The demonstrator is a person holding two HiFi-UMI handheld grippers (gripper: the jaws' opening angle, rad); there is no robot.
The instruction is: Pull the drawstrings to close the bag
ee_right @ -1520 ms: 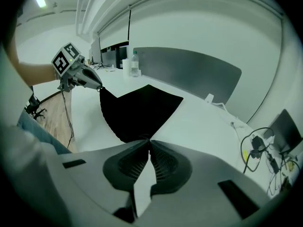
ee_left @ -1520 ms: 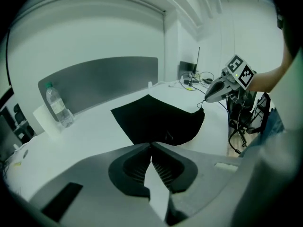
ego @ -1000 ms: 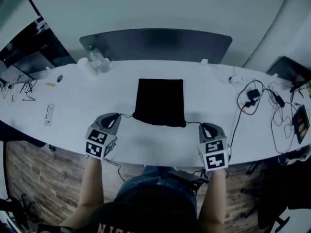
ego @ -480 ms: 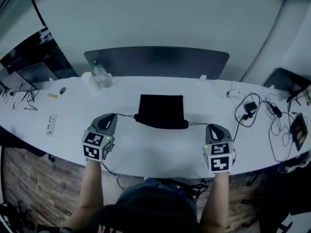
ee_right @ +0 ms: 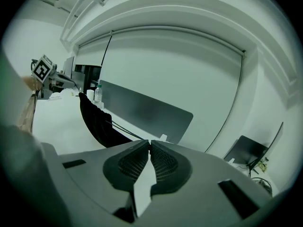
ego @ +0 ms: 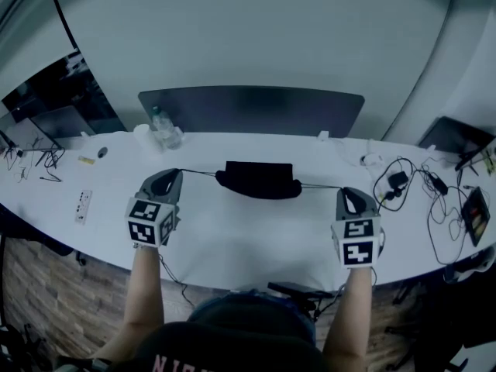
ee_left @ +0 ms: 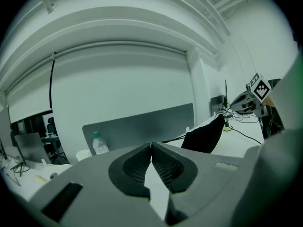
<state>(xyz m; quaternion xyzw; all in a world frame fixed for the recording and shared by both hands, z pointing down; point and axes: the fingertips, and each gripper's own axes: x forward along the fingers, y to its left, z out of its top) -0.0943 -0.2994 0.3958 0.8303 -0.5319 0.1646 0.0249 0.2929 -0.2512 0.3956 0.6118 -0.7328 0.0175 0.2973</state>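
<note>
Our left gripper [ego: 175, 175] and right gripper [ego: 348, 194] each have their jaws pinched shut on a thin cord. The left cord [ego: 200, 173] and right cord [ego: 319, 186] run straight and taut inward to the black bag [ego: 258, 180]. It lies midway between the jaws over the white worktop [ego: 248, 242], no nearer one hand than the other. Its gathered mouth faces us and its long axis runs left to right, in line with both cords. We judge the coming pull should part our hands straight outward along that line.
</note>
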